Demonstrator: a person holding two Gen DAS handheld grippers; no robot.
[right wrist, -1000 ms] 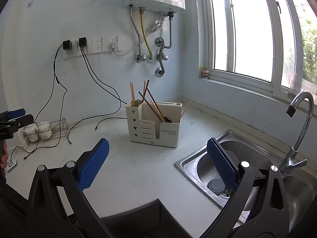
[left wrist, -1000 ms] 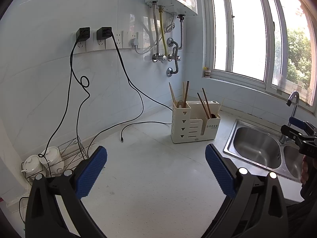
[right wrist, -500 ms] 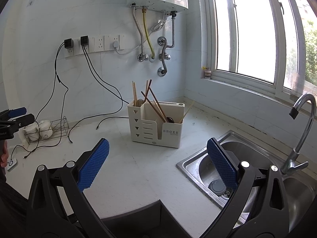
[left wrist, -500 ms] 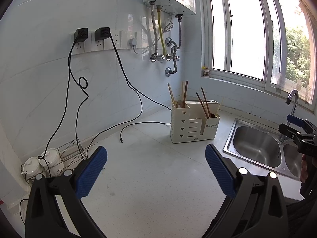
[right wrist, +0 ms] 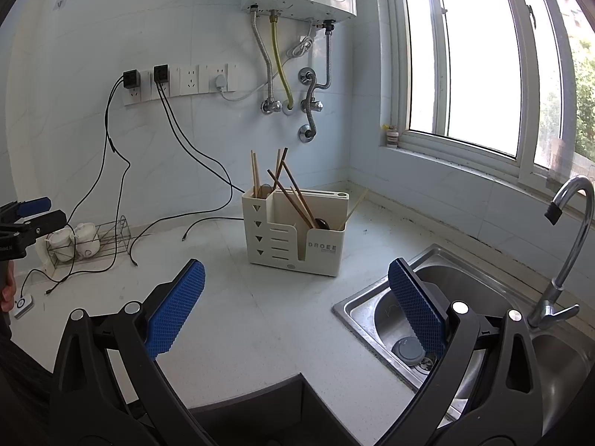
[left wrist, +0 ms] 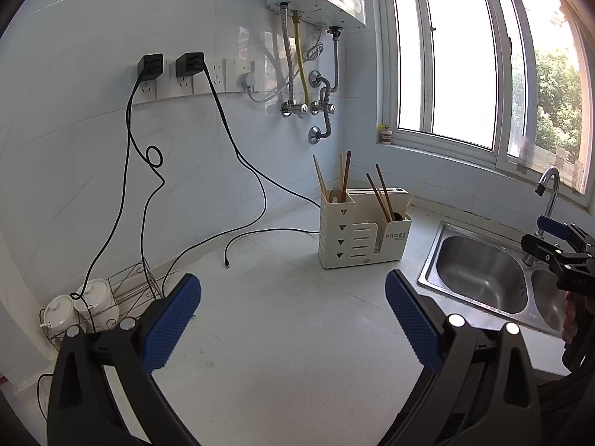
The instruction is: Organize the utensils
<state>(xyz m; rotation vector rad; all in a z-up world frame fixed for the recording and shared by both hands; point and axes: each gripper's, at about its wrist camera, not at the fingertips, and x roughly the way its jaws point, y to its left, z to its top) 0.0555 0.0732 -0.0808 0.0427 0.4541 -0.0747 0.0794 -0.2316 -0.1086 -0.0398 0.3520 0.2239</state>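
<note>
We see the task's things gathered in one place: the brown wooden chopsticks (right wrist: 288, 193) all stand in the cream plastic utensil holder (right wrist: 297, 234) at the far side of the speckled white worktop (right wrist: 260, 319), just left of the stainless steel sink (right wrist: 465, 330). Some stand nearly upright in the far left compartment, others lean crossed in the wider front one, and a pale stick pokes out at the holder's right edge. No utensil lies loose on the worktop, so this fits either a finished sorting or a mixed holder awaiting one; we cannot settle which. Our left gripper (left wrist: 293, 319) and right gripper (right wrist: 297, 304) both hang near us, well apart from the holder, fingers spread wide and holding nothing. Hard to make out: a dark rounded thing low in the front compartment, perhaps a spoon bowl, and a pale one behind the left sticks. The holder's inside and the sink's right basin are largely hidden.
</note>
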